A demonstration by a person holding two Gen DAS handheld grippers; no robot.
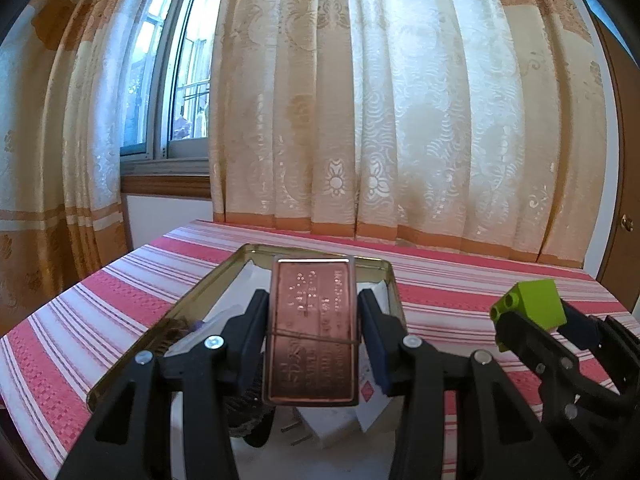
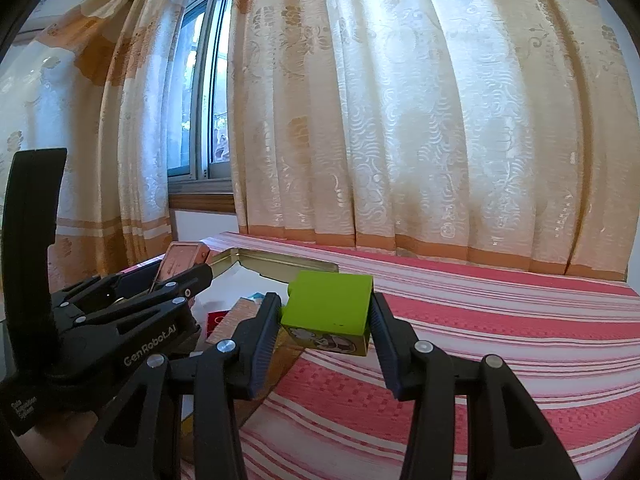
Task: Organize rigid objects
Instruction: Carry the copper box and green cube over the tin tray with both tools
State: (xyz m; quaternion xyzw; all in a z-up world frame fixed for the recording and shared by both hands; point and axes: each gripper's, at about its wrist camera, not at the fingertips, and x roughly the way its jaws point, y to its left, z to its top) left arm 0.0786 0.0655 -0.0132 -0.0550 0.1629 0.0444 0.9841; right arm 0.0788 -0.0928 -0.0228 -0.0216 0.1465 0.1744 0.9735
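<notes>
My left gripper (image 1: 313,320) is shut on a copper-coloured rectangular box (image 1: 312,332) with a rubber band around it, held above an open gold tin tray (image 1: 216,280). The tray holds white cards and small items. My right gripper (image 2: 325,316) is shut on a lime-green toy block (image 2: 328,312) with a picture on its front face, held above the striped cloth just right of the tray (image 2: 280,266). The right gripper with the block (image 1: 528,308) shows at the right of the left wrist view. The left gripper (image 2: 176,276) shows at the left of the right wrist view.
The table wears a red-and-white striped cloth (image 1: 460,292) that spreads to the right (image 2: 500,340). Patterned cream-and-orange curtains (image 1: 360,120) hang right behind the table. A window (image 1: 176,80) shows at the back left. A wooden door (image 1: 628,200) stands at the far right.
</notes>
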